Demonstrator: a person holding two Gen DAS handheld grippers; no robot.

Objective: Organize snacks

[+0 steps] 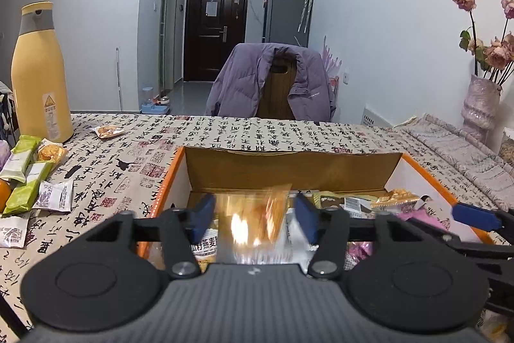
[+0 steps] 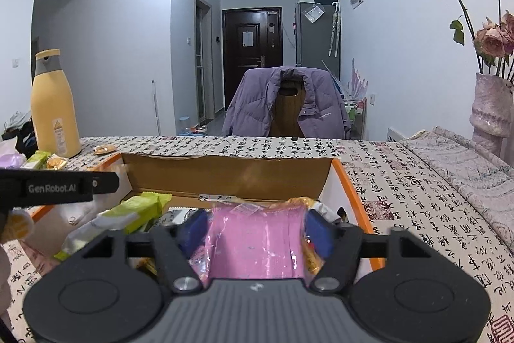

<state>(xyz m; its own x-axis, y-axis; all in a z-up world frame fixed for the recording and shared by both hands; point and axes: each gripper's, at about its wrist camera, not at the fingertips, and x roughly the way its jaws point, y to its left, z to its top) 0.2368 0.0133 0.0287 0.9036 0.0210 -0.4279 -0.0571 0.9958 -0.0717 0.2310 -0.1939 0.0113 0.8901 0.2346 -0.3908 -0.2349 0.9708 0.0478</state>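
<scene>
L gripper (image 1: 253, 216): jaws spread, blue pads well apart; a blurred gold-wrapped snack (image 1: 273, 214) sits in the gap w/ daylight either side, apparently loose and dropping, not pinched. R gripper (image 2: 255, 225): jaws spread around a pink packet (image 2: 257, 243); pads sit at the packet's two edges, can't tell if they press it or only flank it. Both grippers hover over the open box (image 1: 289, 163) w/ orange rim, cardboard inner wall. Box contents: green bar (image 2: 135, 211) toward its left side, white wrappers, a gold packet (image 1: 395, 198) toward its right wall, misc. wrappers under the pink one. Box stands on the table (image 1: 225, 130), calligraphy-print cloth, near the front edge, approx. centre. Still loose on the table, left edge: green bars (image 1: 22, 179), white sachets (image 1: 54, 195), a clear-wrapped pastry (image 1: 51, 151); one more pastry (image 1: 109, 130) further back beside the yellow bottle (image 1: 38, 73) at the far left corner. Vase (image 1: 480, 105) w/ dried roses at the far right corner; chair w/ purple jacket (image 1: 273, 82) behind the far edge. Step, as judged: deposit phase, both hands releasing snacks into the box; roughly mid-task, given the remaining pile. Next move calls for: lift clear of the box rim w/o snagging wrappers, swing L to the left-edge pile, line up pads across a bar's narrow width; thin sachets lie flat, likely need an edge-on approach.
</scene>
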